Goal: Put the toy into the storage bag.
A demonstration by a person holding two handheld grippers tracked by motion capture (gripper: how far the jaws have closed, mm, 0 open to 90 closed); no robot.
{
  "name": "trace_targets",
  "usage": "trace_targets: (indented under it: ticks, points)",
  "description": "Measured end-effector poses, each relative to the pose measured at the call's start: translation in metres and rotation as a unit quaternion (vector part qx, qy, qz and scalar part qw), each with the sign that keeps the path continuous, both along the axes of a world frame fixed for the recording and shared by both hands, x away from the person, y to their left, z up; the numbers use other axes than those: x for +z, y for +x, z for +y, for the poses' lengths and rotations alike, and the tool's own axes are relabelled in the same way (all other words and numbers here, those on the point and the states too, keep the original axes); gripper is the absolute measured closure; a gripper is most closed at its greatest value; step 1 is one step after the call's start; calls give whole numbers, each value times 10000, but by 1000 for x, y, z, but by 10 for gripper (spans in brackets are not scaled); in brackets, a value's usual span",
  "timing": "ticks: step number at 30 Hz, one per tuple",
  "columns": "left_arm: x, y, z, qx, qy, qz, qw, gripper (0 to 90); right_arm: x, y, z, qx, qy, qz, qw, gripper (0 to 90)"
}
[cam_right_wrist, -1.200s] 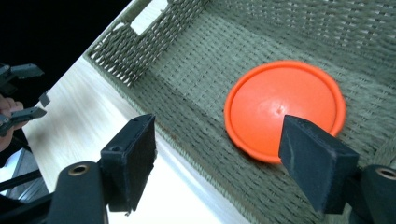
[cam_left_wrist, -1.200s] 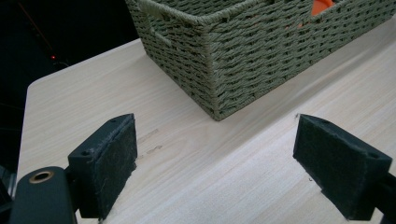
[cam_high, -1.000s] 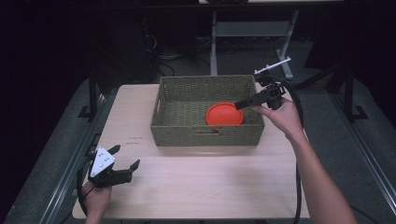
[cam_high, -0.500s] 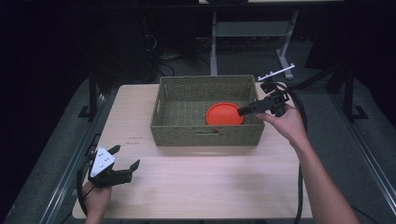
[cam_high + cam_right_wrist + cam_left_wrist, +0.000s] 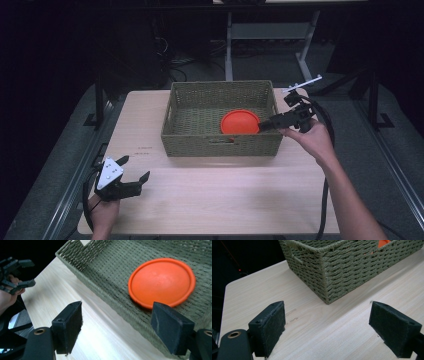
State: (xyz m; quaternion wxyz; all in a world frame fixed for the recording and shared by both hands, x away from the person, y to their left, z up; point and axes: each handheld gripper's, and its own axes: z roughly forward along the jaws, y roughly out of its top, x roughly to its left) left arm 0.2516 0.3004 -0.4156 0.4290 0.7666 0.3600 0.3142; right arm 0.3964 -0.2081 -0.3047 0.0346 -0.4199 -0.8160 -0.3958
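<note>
**Both grippers open, disc in basket**

Right gripper (image 5: 263, 125): jaws spread apart, nothing between them, poised over the right end wall of the woven basket (image 5: 190, 117), pointing inward. Orange disc (image 5: 240, 121) lies flat on the basket floor, right half, just beyond the jaw tips. Left gripper (image 5: 135, 173): jaws wide apart, empty, low over the table (image 5: 225, 190), well off the basket's near-left corner, aimed toward it.
</note>
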Motion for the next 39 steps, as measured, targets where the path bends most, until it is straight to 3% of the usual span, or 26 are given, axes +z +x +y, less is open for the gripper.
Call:
trace_targets:
  ticks: [9, 22, 39]
  points:
    - [0, -1, -1, -45, 34, -2, 10000, 130, -16, -16, -8, 39, 44, 41, 10000, 237]
    - [0, -2, -1, -62, 85, -7, 9999, 130, -27, -34, -18, 37, 141, -16, 9999, 235]
    - [0, -3, -1, -48, 56, 1, 10000, 130, -51, -54, -40, -92, 303, 78, 9995, 227]
